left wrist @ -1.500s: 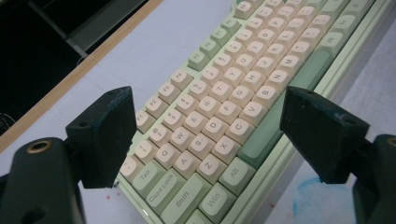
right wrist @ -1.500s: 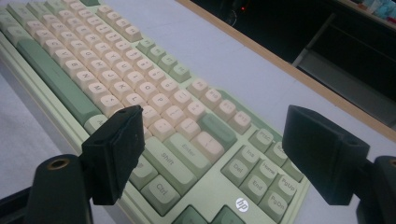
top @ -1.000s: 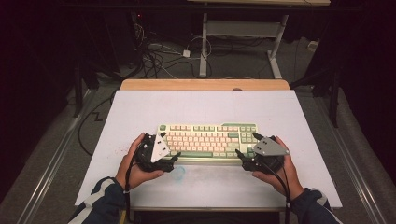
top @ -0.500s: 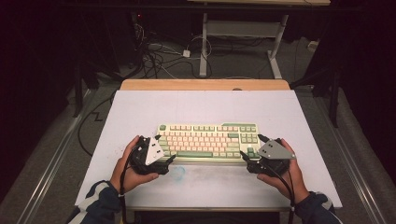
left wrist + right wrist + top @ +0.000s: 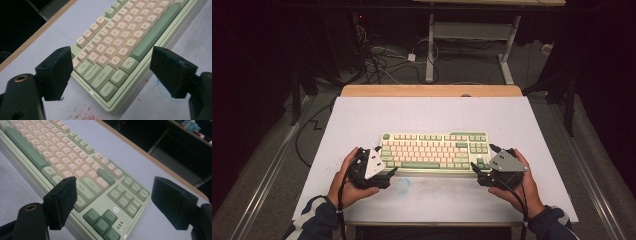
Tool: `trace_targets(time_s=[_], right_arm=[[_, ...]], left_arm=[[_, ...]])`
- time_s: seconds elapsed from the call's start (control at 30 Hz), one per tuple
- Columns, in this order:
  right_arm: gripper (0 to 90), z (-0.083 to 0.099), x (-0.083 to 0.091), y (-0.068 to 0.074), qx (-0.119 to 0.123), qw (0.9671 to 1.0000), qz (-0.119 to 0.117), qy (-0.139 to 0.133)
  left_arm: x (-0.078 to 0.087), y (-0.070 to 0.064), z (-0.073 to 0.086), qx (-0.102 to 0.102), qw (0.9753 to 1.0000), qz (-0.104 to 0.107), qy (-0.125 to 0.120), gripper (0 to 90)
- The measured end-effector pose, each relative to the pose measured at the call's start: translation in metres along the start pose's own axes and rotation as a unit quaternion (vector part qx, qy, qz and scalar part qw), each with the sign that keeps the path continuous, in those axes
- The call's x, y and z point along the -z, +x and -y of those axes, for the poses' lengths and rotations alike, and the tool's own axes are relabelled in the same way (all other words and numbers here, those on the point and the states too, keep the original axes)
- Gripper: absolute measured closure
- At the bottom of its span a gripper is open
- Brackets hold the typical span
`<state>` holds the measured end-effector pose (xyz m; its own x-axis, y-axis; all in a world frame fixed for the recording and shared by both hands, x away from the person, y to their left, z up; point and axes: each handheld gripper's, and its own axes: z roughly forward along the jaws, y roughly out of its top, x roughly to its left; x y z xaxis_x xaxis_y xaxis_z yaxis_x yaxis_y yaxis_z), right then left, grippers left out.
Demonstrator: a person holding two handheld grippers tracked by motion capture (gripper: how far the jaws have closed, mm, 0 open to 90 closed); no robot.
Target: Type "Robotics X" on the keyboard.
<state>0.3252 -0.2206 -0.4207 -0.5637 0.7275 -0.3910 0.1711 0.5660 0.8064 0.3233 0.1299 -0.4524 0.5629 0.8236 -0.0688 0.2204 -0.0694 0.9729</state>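
Observation:
A pale green keyboard [image 5: 434, 152] with cream and green keys lies across the middle of the white table cover [image 5: 432, 115]. My left gripper [image 5: 388, 173] sits just off its near left corner, open, with nothing held. In the left gripper view the open gripper [image 5: 113, 72] frames the keyboard [image 5: 120, 47] corner with the Ctrl and Shift keys. My right gripper [image 5: 477, 174] rests by the near right corner, also open and holding nothing. The right gripper view has the gripper [image 5: 117, 200] wide apart around the arrow-key corner of the keyboard [image 5: 82, 170].
A faint blue ring mark [image 5: 402, 186] lies on the cover in front of the keyboard, and red specks [image 5: 82, 112] dot the cover near the left corner. The wooden table edge [image 5: 432, 90] runs along the far side. Cables [image 5: 382, 60] and a desk frame [image 5: 472, 35] stand beyond.
Both hands have drawn back a little toward the near edge, and the grippers sit slightly farther from the keyboard's corners. The keyboard has not moved.

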Motion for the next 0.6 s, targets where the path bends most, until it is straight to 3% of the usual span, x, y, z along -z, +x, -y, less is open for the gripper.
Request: trace_targets(time_s=[0.6], right_arm=[[21.5,0.019,0.014,-0.012,-0.017,0.9997,0.019,0.007]], left_arm=[[0.015,0.016,0.010,0.003,0.9997,-0.024,0.003,17.5]])
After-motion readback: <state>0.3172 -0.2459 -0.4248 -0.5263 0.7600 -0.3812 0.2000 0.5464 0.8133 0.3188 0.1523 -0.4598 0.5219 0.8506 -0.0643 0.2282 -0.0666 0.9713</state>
